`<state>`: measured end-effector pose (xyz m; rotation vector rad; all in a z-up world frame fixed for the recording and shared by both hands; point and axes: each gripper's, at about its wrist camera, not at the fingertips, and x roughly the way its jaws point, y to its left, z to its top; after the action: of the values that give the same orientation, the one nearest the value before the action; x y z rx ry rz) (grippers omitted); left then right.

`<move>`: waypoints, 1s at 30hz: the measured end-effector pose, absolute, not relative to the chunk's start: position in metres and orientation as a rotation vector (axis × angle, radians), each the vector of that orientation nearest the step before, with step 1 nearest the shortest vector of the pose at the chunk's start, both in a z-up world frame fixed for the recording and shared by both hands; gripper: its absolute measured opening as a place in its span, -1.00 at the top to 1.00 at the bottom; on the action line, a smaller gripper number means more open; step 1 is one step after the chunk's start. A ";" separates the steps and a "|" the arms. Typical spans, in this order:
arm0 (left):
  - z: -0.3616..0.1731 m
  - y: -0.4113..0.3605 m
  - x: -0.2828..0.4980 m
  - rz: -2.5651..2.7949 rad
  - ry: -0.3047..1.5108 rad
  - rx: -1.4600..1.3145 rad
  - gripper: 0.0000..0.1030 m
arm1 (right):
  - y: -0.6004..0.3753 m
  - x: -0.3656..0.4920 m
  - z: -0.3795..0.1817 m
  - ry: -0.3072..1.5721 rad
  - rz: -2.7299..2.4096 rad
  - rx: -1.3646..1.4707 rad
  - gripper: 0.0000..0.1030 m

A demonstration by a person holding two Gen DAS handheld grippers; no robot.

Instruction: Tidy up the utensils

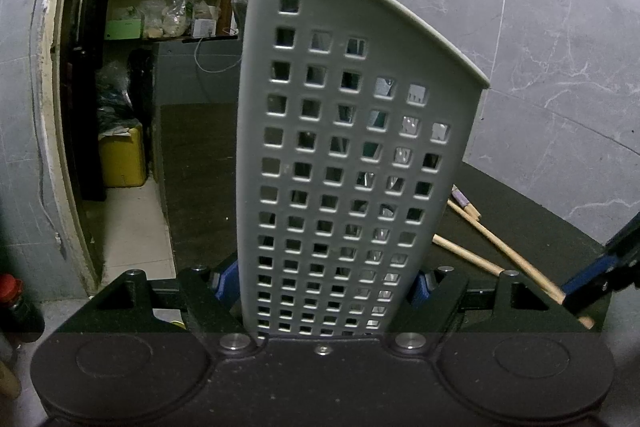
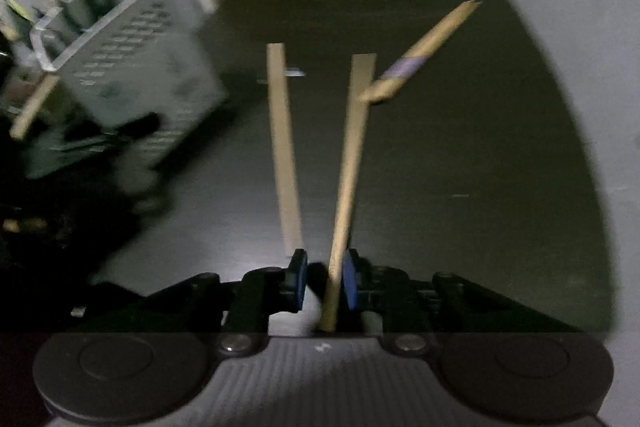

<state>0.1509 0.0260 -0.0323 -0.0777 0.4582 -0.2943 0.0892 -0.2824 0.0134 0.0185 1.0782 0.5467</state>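
Left gripper clamps the basket, already holding some utensils. Right gripper, jaws apart around 1 chopstick; 2 more lie mid-frame, still loose.

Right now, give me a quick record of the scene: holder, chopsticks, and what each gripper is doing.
holder: grey perforated holder, upright on the dark mat
left gripper: shut on the holder's lower part
right gripper: jaws slightly apart, one chopstick between them against the right pad
loose chopsticks: one flat on the mat, another with a purple band beyond
holder contents: utensils, too blurred to name
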 end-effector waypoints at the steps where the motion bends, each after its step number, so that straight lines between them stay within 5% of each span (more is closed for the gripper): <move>1: -0.032 0.026 0.150 -0.292 0.458 -0.076 -0.51 | -0.274 0.092 0.013 1.068 0.580 0.018 0.52; 10: -0.031 0.023 0.149 -0.293 0.459 -0.075 -0.51 | -0.254 0.138 0.034 0.932 0.559 -0.162 0.25; 18: -0.031 0.023 0.151 -0.295 0.461 -0.076 -0.51 | -0.214 0.139 0.037 0.687 0.681 -0.699 0.09; 21: -0.031 0.022 0.151 -0.289 0.461 -0.071 -0.51 | -0.204 0.145 0.040 0.686 0.898 -0.896 -0.12; 30: -0.030 0.019 0.154 -0.288 0.468 -0.067 -0.52 | -0.171 0.191 0.032 0.854 1.133 -1.094 -0.12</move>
<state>0.1536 0.0194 -0.0303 -0.0670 0.4676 -0.2877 0.1914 -0.1707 0.0320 -1.0940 0.8540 1.1332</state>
